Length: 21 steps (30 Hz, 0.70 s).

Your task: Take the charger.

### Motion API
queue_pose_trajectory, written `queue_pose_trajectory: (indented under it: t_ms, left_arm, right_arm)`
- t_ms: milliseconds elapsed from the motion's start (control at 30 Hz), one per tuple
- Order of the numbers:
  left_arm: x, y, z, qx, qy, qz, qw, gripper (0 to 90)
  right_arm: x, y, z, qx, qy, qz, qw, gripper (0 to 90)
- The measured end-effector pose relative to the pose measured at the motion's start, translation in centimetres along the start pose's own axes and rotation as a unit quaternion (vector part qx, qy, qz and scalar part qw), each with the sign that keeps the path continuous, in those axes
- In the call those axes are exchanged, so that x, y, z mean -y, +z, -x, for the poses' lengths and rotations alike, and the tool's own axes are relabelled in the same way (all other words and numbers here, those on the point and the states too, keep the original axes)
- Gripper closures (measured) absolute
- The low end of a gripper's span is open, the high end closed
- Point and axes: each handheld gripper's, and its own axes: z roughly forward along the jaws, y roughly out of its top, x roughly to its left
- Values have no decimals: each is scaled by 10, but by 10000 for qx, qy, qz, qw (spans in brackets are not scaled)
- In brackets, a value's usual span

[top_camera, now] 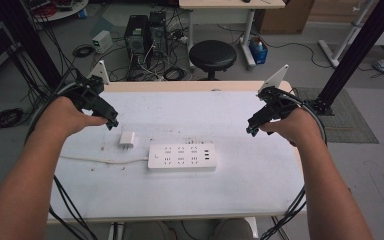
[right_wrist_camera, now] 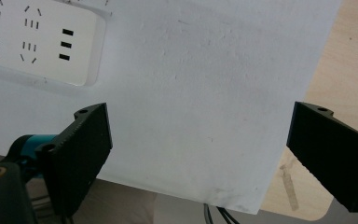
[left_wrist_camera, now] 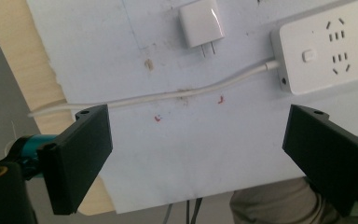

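Both grippers hung above the table (top_camera: 260, 190), each near one side edge, with free white surface between them. The left gripper (top_camera: 111, 122) was close to the left edge; the right gripper (top_camera: 251, 131) stood further in from the right edge, and in the right gripper view bare surface lay between its jaws, with the table's edge under its right jaw.

The charger (top_camera: 127, 139) lay flat just beside and below the left gripper, well apart from the right one. In the left gripper view its two prongs pointed toward that gripper (the body lay further away). The power strip (top_camera: 182, 157) lay between the two grippers, its long axis running from one toward the other, and its cable (top_camera: 100, 160) ran out toward the left edge, under the left hand (top_camera: 70, 117).

Both grippers were released, jaws spread wide, holding and touching nothing.
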Motion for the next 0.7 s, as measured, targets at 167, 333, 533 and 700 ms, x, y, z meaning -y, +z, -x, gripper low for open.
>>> queue_pose_trajectory:
  t_ms: [167, 333, 533, 700]
  left_arm:
    - [-9, 19, 10, 33, -317, 49, 9995, 81]
    - [-19, 44, 19, 60, -422, 22, 9991, 81]
    - [-28, 70, 22, 78, -716, -24, 9974, 81]
    - [-35, 93, 23, -12, -955, -82, 9954, 81]
  right_arm:
    - [1, -1, -1, 17, 18, 30, 10000, 60]
    - [3, -2, -3, 24, -25, 50, 10000, 60]
    - [4, -2, -4, 47, -65, 60, 10000, 60]
    - [4, -1, -8, 80, -145, 86, 9998, 60]
